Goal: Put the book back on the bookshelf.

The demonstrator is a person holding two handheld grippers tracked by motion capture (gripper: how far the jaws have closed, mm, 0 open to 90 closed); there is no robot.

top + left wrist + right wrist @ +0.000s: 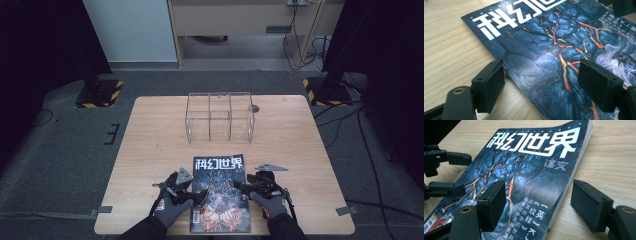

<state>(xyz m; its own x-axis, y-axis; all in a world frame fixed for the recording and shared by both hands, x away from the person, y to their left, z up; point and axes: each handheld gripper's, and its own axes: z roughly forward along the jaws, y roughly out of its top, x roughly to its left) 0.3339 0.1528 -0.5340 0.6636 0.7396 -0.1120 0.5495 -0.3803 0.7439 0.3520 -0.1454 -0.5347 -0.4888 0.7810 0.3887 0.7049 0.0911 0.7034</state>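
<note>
Mag (220,192) flat at near table (150,140) edge, box (220,117) behind. L gripper (541,82) released, straddling spine edge; R gripper (537,203) released, straddling page edge. You: drop lower pad under edge, top pad on cover, pinch both sides evenly, lift level so mag won't sag.

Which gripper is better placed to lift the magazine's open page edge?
Right: the right gripper straddles the magazine at its page edge, jaws open. The left gripper straddles the spine.
</note>
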